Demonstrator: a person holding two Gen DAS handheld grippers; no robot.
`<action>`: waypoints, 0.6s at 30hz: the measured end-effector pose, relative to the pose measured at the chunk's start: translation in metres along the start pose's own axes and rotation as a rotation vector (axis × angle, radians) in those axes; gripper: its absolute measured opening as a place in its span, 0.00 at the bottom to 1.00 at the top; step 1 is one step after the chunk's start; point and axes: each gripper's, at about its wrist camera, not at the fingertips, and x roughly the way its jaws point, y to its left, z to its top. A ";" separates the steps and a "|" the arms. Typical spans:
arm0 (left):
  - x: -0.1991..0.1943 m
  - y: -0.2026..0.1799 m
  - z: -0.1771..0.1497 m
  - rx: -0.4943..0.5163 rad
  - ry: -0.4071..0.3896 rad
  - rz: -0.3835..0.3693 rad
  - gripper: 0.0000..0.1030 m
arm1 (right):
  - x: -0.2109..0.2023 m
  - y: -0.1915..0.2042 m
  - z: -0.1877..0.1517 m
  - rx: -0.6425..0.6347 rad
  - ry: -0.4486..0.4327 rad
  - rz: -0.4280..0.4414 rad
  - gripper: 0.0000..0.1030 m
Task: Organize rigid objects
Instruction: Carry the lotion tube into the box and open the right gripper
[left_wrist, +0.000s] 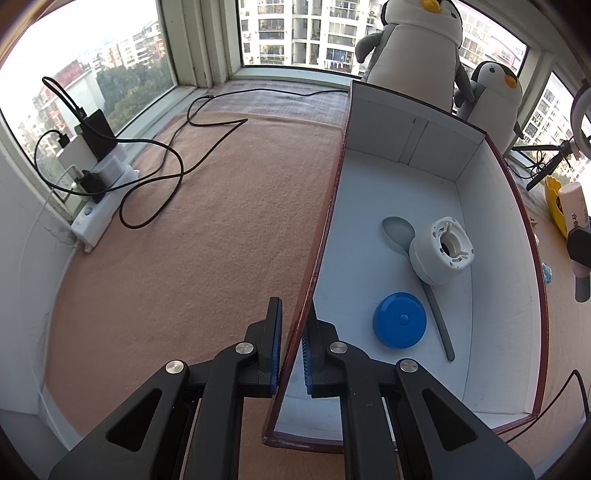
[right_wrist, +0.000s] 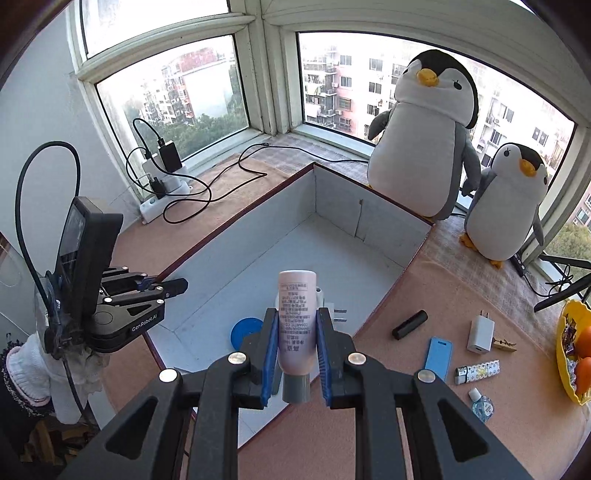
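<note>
Left gripper (left_wrist: 292, 343) pinched the box (left_wrist: 325, 236) wall to steady it; right gripper (right_wrist: 295, 343) clamped the pink tube (right_wrist: 296, 314), over the box for drop-in.

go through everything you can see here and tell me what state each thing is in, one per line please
left gripper: shut on the box wall.
right gripper: shut on the pink tube, held above the box.
pink tube: cap end down, capped.
box: open-topped, partly filled.
spoon: lying in the box, under the white part.
white round part: on its side in the box.
blue round case: flat in the box.
white charger, lighter, black cylinder: still outside, on the cloth.
</note>
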 end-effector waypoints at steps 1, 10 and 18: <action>0.000 0.000 0.000 0.002 -0.001 0.001 0.08 | 0.003 0.002 0.001 -0.003 0.004 0.000 0.17; 0.000 -0.001 0.000 0.002 -0.001 0.001 0.08 | 0.029 0.020 0.005 -0.039 0.044 0.002 0.17; 0.000 -0.001 0.000 0.000 -0.001 0.001 0.08 | 0.043 0.028 0.006 -0.062 0.072 -0.003 0.17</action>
